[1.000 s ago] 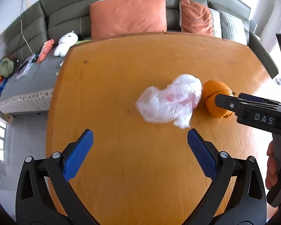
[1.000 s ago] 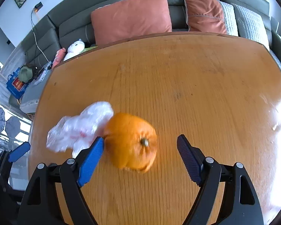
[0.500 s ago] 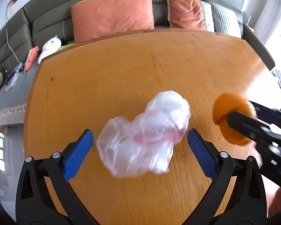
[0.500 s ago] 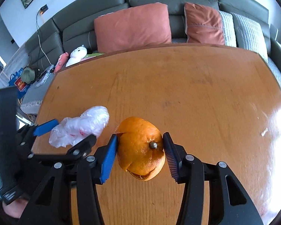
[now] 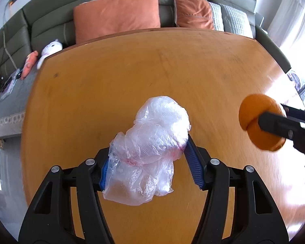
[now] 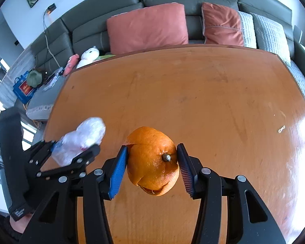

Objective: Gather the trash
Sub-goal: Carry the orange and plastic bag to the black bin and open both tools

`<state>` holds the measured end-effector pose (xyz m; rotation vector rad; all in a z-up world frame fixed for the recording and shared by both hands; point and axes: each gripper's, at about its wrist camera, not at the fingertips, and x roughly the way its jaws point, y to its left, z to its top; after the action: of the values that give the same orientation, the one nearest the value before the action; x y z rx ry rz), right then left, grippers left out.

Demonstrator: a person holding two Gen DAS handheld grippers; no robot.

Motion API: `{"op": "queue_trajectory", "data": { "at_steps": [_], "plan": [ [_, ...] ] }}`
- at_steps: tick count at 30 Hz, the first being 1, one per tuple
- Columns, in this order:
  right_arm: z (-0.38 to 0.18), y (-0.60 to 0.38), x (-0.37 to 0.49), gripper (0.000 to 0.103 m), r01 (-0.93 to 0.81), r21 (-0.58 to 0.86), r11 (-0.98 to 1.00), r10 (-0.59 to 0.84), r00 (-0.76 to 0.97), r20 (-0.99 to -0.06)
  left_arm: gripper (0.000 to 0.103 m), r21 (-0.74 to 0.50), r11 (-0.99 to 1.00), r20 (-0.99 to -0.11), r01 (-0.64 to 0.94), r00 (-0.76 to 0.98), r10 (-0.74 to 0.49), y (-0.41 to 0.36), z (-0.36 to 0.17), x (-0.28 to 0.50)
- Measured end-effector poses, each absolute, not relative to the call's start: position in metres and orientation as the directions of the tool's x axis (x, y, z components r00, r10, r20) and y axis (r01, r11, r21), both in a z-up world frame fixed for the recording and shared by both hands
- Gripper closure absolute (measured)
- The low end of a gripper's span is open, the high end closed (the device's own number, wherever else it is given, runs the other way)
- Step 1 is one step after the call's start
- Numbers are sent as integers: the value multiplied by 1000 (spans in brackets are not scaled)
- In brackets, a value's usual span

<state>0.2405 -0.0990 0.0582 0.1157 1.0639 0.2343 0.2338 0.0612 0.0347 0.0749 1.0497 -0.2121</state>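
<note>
The crumpled plastic bag (image 5: 152, 152) is being pinched by the left gripper (image 5: 150, 168) at the view's 6 o'clock, its blue fingers (image 5: 193, 166) pressing into the bag's lower waist so the loose film is bunching above and sagging below; a mid-body pinch is probably being used because the film offers no firm edge. The orange peel (image 6: 152, 160) is being pinched by the right gripper (image 6: 150, 166) at centre-low in its own view, the pads being set across its widest part either side of the stem, likely to stop the hollow, split shell from slipping. Both pieces are being held above the wooden surface (image 6: 193, 93); in the left view the peel is showing at 3 o'clock, well apart from the bag. No bin is being shown, so the drop-off spot cannot be told. A small pale scrap (image 6: 281, 129) is lying on the surface at 3 o'clock.
</note>
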Motion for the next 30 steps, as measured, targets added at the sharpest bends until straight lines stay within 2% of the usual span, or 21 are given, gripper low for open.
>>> {"op": "queue_trajectory", "data": {
  "at_steps": [20, 30],
  "plan": [
    [90, 36, 97, 52, -415, 220, 883, 389, 385, -837, 43, -114, 992, -827, -53, 558, -65, 194, 68, 53],
    [86, 150, 38, 52, -612, 218, 760, 454, 260, -852, 43, -121, 960, -832, -253, 553, 41, 284, 62, -30]
  ]
}}
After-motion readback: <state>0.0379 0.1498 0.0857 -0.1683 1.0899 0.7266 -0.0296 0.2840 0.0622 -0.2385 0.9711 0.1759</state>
